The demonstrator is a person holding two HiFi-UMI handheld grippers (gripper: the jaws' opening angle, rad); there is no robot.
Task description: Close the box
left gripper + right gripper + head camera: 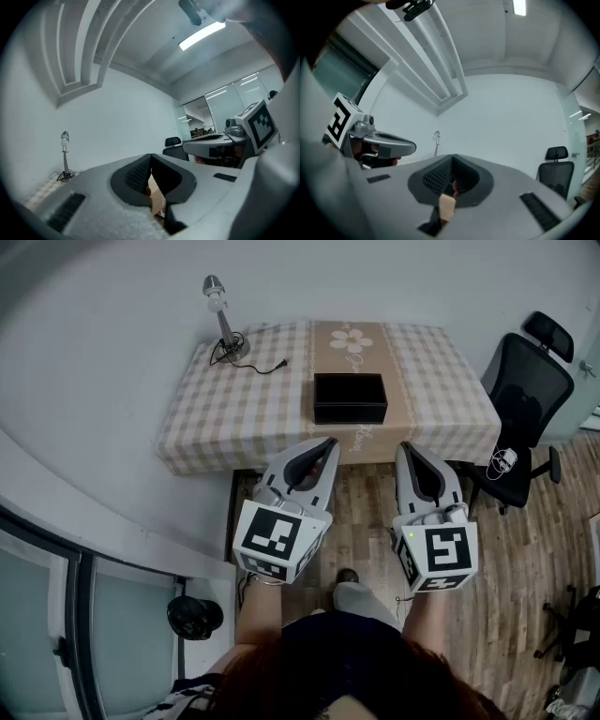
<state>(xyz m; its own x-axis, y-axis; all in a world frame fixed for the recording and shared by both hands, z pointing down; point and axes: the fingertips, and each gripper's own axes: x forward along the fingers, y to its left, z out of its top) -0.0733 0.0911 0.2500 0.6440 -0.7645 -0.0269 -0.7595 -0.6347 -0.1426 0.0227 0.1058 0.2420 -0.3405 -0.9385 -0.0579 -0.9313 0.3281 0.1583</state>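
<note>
- The box stands near the front edge of the table, with open cloth at its left, right and far side.
- Nothing stands between the box and the left gripper or the right gripper.
- A lamp and its cable take the far left corner, well apart from the box.
- A chair stands just beside the table's right end.
- A wall closes the far side.
</note>
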